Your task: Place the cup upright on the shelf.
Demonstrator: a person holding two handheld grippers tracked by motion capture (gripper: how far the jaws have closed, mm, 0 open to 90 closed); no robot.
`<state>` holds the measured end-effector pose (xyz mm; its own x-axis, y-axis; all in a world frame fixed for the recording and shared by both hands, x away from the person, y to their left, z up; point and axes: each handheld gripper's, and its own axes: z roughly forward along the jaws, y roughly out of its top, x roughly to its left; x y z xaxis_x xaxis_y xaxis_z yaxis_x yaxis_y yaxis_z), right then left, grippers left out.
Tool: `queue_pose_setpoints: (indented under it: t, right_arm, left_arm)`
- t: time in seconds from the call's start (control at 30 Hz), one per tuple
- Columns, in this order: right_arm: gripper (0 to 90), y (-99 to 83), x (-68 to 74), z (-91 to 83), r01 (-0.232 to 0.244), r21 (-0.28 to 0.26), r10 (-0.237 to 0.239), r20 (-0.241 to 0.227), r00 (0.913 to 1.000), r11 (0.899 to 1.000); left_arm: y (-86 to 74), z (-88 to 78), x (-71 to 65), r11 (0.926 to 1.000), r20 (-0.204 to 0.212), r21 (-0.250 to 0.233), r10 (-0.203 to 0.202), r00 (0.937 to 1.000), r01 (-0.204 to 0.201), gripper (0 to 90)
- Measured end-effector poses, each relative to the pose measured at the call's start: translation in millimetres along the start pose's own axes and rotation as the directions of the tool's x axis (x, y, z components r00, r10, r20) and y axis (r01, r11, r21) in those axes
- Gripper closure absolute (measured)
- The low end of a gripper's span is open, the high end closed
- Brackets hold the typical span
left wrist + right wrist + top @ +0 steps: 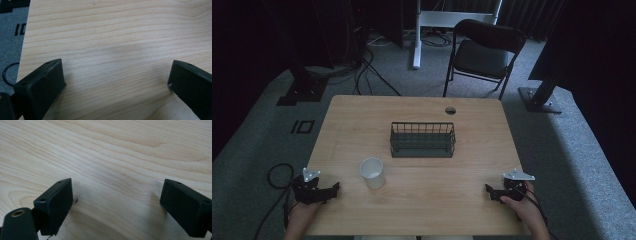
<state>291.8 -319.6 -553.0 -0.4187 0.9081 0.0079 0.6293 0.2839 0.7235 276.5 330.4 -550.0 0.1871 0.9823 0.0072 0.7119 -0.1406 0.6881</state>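
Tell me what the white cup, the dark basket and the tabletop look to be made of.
White cup: probably paper or thin plastic; matte white wall, thin rolled rim. The look leaves it open.
Dark basket: metal wire, seemingly with a dark coating; thin upright bars you can see through.
Tabletop: light wood or wood-look laminate, smooth satin finish; long grain lines show clearly in both gripper views.

The table (pixel 422 200) is light wood-look with a clear grain, smooth and matt with only a faint sheen. The cup (pixel 372 173) looks like plain white paper, no gloss. The basket (pixel 422 140) is thin dark wire, probably coated metal, matt. The left gripper (pixel 335 189) and right gripper (pixel 488 190) look like black matt plastic, a bit rough at the edges up close, each with a pale grey plate on top.
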Motion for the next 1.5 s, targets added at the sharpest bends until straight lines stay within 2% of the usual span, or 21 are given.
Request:
queue_pose_setpoints:
  t: [0.3,1.17,1.5]
  right_arm:
    - [10.5,0.0,-1.0,0.1,0.004,0.0,-0.004,-0.01,0.9999,1.0]
    - [10.6,0.4,-0.9,0.2,-0.002,0.0,0.002,0.0,1.0,1.0]
    - [10.7,5.7,1.5,1.2,-0.004,-0.008,0.004,-0.015,0.9999,1.0]
  left_arm:
    - [0.0,0.0,0.0,1.0,0.0,0.0,0.0,1.0,0.0,0.8]
    - [0.0,0.0,0.1,1.0,0.0,0.0,0.0,1.0,0.0,0.8]
    - [0.0,0.0,0.1,1.0,0.0,0.0,0.0,1.0,0.0,0.8]
